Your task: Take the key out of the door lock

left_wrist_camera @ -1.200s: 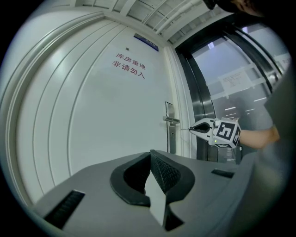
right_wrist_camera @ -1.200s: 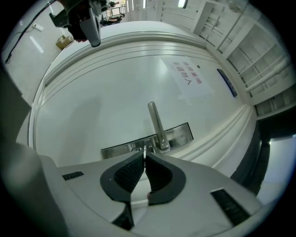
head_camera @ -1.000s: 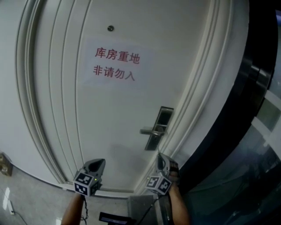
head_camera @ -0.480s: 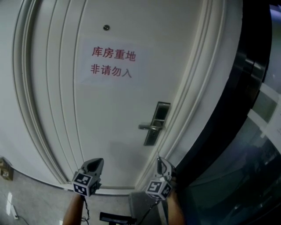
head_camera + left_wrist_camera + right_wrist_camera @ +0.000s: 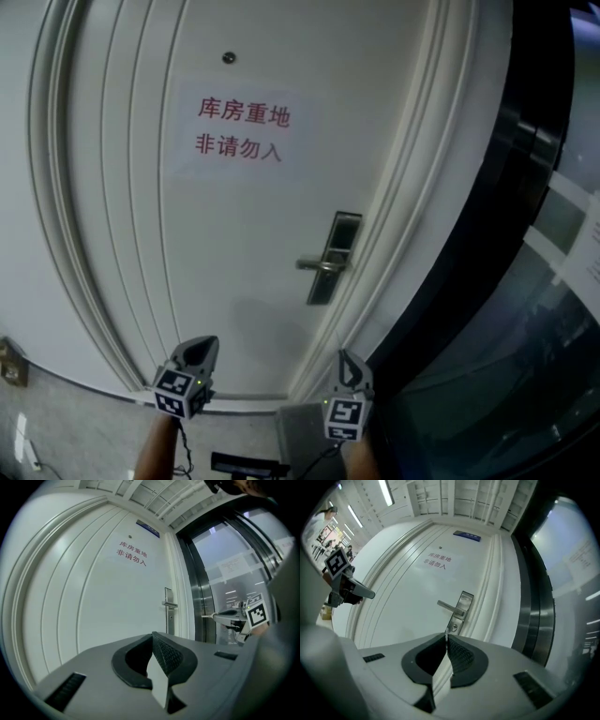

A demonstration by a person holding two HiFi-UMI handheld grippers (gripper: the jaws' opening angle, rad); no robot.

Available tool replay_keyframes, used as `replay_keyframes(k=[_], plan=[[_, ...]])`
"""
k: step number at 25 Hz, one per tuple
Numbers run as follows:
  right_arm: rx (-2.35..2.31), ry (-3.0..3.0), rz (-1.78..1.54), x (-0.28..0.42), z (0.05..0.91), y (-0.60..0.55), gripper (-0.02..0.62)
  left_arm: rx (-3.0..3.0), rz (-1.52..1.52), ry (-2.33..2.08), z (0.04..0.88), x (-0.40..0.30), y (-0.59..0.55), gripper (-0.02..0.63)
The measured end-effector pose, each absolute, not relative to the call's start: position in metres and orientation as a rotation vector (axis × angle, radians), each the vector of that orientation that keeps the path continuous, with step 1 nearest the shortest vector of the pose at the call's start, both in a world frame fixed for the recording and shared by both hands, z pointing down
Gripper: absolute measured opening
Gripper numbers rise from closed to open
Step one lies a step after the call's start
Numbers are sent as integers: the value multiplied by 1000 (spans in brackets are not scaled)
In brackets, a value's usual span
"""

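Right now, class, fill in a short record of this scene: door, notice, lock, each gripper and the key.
door: white panelled door, shut
notice: white paper with red characters, higher than the handle
lock: silver metal plate with lever handle, near the door's right edge
left gripper: jaws together, nothing between them, short of the door
right gripper: jaws together, nothing between them, below the lock
key: too small to make out

Between my right gripper (image 5: 348, 361) and the lock plate (image 5: 334, 255) I see only open air. The lever handle (image 5: 319, 265) juts left off the plate, just above the keyhole (image 5: 452, 629). The door frame (image 5: 403, 234) crowds the plate's right edge. Left of the plate, the door (image 5: 225, 244) is flat and bare.
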State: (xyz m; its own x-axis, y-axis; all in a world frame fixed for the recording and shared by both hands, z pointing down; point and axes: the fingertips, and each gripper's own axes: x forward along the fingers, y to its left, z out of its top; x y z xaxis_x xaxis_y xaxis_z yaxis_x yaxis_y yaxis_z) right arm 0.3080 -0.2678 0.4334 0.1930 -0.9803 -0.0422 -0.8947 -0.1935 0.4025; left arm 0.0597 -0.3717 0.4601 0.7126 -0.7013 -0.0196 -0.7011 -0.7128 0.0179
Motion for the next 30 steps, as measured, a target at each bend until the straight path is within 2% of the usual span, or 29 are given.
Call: replay_keyframes(k=[9, 30], plan=[[2306, -1913, -136, 290, 458, -244, 21, 2898, -20, -1163, 468, 56, -365, 8], [2365, -1930, -30, 262, 484, -210, 20, 2919, 8, -1128, 486, 38, -346, 9]])
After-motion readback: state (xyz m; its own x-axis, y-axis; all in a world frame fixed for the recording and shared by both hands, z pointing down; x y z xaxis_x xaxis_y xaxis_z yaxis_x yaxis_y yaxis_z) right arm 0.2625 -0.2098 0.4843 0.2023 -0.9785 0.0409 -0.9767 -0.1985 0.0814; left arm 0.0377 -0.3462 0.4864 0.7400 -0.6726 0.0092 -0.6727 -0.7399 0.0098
